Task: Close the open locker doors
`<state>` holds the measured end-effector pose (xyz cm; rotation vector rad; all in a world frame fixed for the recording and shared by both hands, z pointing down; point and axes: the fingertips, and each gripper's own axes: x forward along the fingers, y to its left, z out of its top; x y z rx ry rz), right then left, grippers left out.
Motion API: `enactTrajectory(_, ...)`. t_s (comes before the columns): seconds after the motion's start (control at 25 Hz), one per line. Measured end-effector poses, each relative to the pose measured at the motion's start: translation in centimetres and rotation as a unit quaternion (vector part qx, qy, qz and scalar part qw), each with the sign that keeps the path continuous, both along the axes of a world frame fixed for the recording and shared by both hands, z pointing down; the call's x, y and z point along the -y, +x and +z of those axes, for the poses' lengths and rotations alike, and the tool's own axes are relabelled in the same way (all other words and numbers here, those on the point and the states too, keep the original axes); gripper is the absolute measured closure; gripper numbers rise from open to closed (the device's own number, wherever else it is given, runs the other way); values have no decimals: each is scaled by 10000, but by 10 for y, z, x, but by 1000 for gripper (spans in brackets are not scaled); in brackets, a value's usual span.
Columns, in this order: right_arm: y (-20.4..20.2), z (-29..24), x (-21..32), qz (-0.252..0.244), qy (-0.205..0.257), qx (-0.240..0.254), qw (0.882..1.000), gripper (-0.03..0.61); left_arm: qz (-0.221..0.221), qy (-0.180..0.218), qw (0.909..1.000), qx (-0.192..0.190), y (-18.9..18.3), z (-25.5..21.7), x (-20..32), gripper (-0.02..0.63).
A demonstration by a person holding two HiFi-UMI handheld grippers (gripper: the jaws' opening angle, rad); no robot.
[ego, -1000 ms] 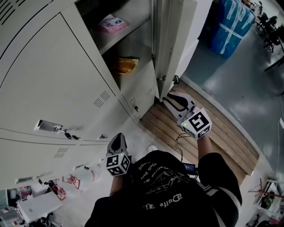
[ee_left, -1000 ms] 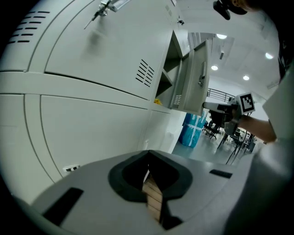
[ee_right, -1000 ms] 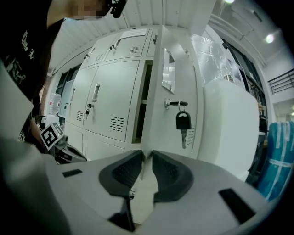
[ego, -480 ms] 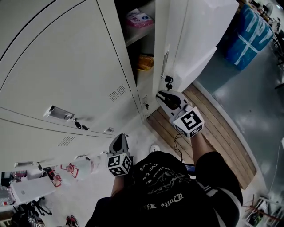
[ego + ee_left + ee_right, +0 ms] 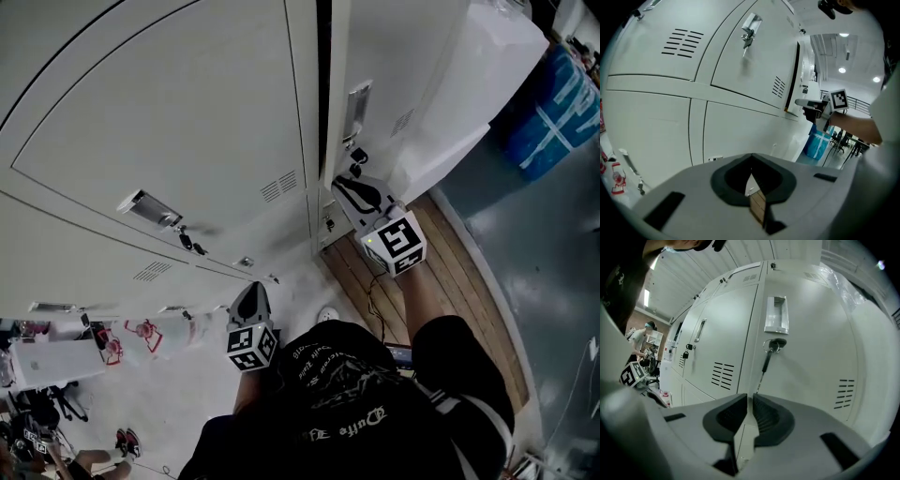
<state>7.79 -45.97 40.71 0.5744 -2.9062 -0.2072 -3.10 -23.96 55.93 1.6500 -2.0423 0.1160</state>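
Step in hand: swinging the last open locker door (image 5: 412, 103) home. It stands almost shut, with only a narrow dark gap (image 5: 323, 112) left along its edge next to the closed neighbouring door (image 5: 187, 122). The right gripper (image 5: 361, 195) is at the door's face just below the lock, where a key (image 5: 771, 347) hangs under the recessed handle (image 5: 776, 315). Whether it actually touches the panel can't be made out. Its fingers have just been closing and now sit nearly pressed together, with a thin slit between them and nothing in it. That looks like a push with the tips, not a grip. The left gripper (image 5: 250, 305) hangs low and well apart from the work, fingers pressed together at the tips, empty. Next move, as judged: keep pressing the door flat towards the frame until the gap disappears, aiming clear of the dangling key so it isn't knocked. Then check the row for any other door left ajar; none shows open from here.
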Motion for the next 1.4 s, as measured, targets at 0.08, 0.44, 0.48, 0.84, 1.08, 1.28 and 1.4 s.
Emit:
enactTrajectory(0.08, -7, 0, 5, -22, 6, -11, 10000, 540, -64, -5, 10000, -2, -1, 0, -3, 606)
enactTrajectory(0.44, -24, 1, 21, 231, -30, 77, 9997, 548, -229, 23, 9997, -17, -8, 1, -13, 606)
enactTrajectory(0.48, -25, 1, 22, 262, -64, 102, 9996, 550, -240, 22, 9997, -31, -7, 1, -15, 606)
enactTrajectory(0.84, -24, 1, 23, 411, -568, 552, 9960, 557, -128, -112, 9998, -98, -6, 9, -29, 606)
enactTrajectory(1.08, -26, 1, 23, 849, -718, 788, 9907, 557, 223, -125, 9996, -109, -6, 11, -37, 606)
enactTrajectory(1.28, -16, 2, 1, 1520, -684, 889, 9820, 554, 561, 19, 9984, -49, -18, 3, -51, 606)
enactTrajectory(1.4, -16, 1, -27, 1619, -652, 824, 9812, 554, 712, 111, 9974, -54, -30, -1, -62, 606)
